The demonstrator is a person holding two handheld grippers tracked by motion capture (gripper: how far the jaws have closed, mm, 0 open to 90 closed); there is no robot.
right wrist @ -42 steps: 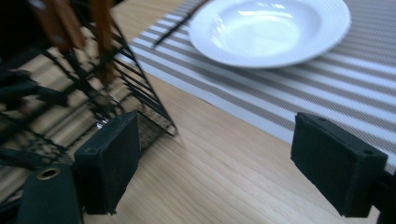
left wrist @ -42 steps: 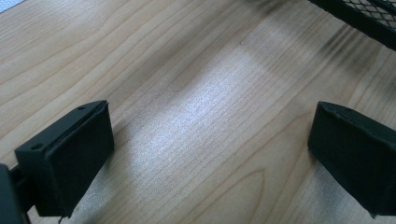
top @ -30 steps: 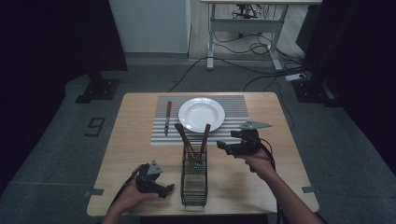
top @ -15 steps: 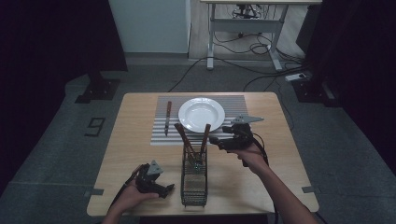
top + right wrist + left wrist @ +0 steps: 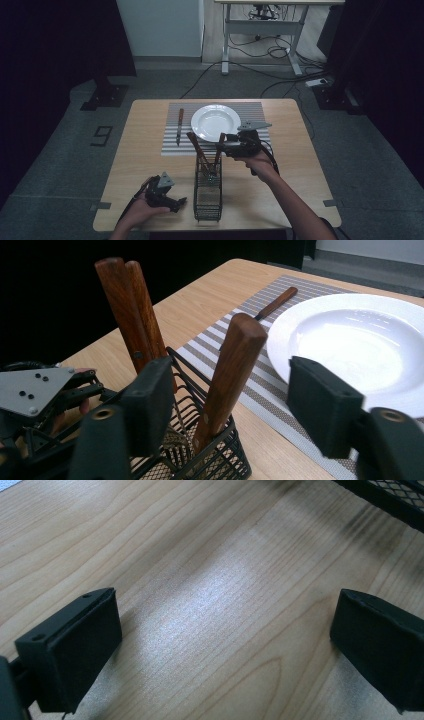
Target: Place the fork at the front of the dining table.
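Basket (image 5: pixel 208 192) holds three wooden-handled utensils (image 5: pixel 227 377); both tongs gape wide, empty.

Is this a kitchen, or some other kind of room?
Probably a lab or studio, not a kitchen. The wooden table is set with a white plate on a striped placemat, but dark curtains hang around it and cables run across the grey floor.

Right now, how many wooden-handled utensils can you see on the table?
4. Three stand in the black wire basket: two handles side by side, one handle apart between the right gripper's open fingers. A fourth, the knife, lies on the striped placemat. Shorter ones could be hidden inside.
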